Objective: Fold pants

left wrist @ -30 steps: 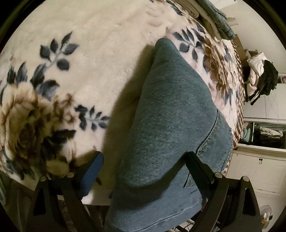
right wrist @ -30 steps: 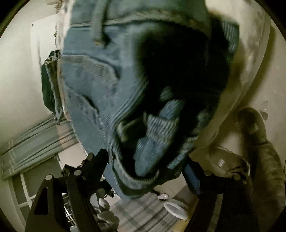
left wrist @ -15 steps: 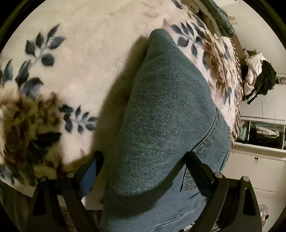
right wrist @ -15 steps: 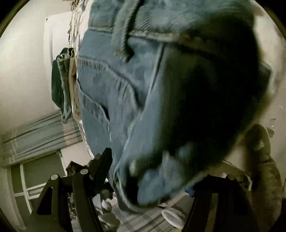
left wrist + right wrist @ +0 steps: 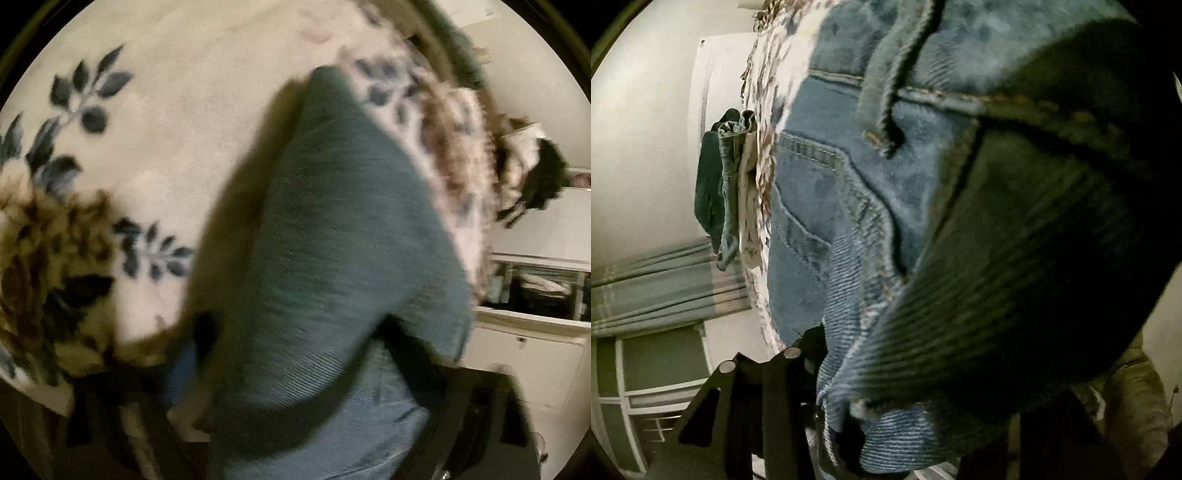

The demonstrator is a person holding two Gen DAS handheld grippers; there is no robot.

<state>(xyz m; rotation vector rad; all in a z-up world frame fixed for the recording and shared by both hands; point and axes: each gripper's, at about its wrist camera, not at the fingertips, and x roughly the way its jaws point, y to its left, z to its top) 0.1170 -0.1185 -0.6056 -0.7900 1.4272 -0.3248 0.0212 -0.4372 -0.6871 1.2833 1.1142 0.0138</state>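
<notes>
left wrist view: left gripper (image 5: pixel 295 354) has just been closing, pinching blue denim pants (image 5: pixel 332 240); right gripper (image 5: pixel 923 398) likewise. lift both ends evenly above floral fleece blanket (image 5: pixel 166 110).

Blue denim on a floral blanket

The pants (image 5: pixel 332 258) are faded blue-teal denim with tan stitching – the blanket (image 5: pixel 184 92) is cream with navy leaves and brown-gold roses. Curtains (image 5: pixel 657 280) are grey-green with a pale stripe, cabinet (image 5: pixel 524 365) is white.

both wrist views – close on jeans (image 5: pixel 332 258)
</notes>
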